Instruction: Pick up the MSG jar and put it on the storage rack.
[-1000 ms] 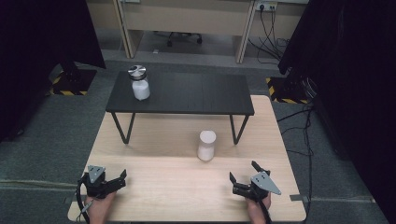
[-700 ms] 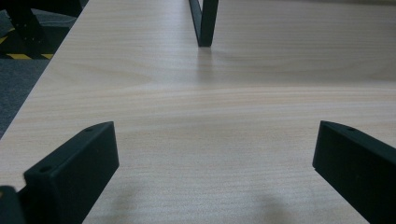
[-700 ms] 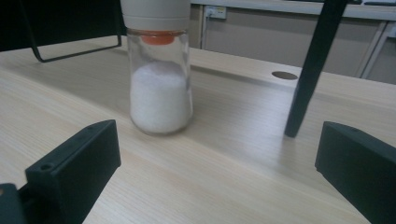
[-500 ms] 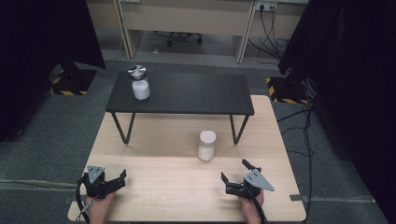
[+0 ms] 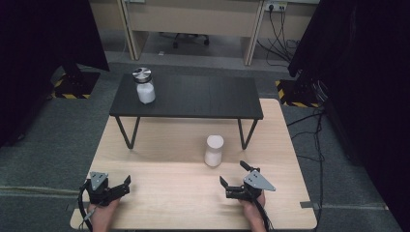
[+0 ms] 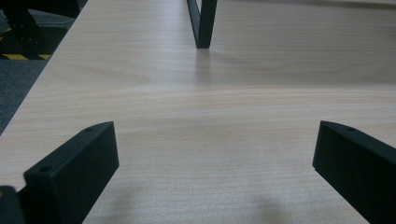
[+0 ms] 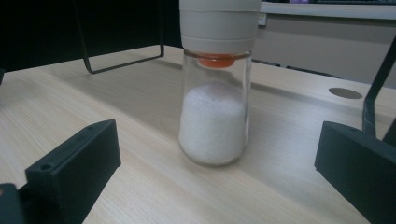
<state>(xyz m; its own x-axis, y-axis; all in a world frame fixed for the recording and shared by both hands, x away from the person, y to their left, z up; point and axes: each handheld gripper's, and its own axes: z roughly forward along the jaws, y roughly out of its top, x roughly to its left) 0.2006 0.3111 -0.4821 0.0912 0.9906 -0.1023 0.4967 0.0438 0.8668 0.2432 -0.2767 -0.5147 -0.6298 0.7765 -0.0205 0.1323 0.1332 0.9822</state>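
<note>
Your right gripper (image 5: 233,180) sits just before the shaker (image 5: 213,150); the jar (image 5: 144,85) is on the bench (image 5: 203,99) behind.

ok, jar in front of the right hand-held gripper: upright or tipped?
Upright. The jar stands on its base on the wooden table, lid on top.

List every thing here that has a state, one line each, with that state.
Left gripper: open, empty, low over the wooden table.
Right gripper: open, empty, aimed at the near jar.
Near jar: upright on the wooden table, capped, about half full of white grains.
Far jar: upright on the black bench, metal lid on.
</note>
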